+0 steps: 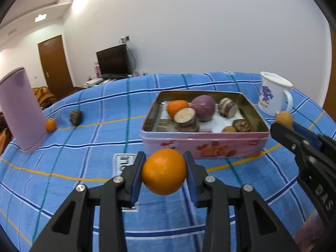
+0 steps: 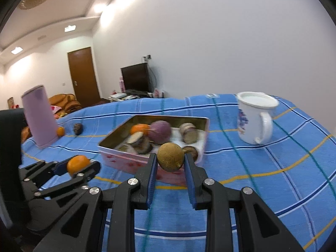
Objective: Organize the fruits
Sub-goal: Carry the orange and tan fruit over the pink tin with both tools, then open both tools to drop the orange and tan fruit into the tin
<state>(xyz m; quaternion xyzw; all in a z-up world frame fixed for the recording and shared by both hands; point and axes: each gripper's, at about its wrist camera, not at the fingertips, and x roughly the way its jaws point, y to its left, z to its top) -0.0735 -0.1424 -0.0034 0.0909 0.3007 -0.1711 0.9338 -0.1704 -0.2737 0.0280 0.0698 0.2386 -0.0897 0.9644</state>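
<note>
In left claw (image 1: 164, 172), round glossy orange (image 1: 164, 171)

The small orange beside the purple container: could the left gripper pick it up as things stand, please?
Probably not yet. The left gripper is shut on an orange, so its jaws are full. The path across the cloth to the small orange looks clear, though it sits close against the purple container.
</note>
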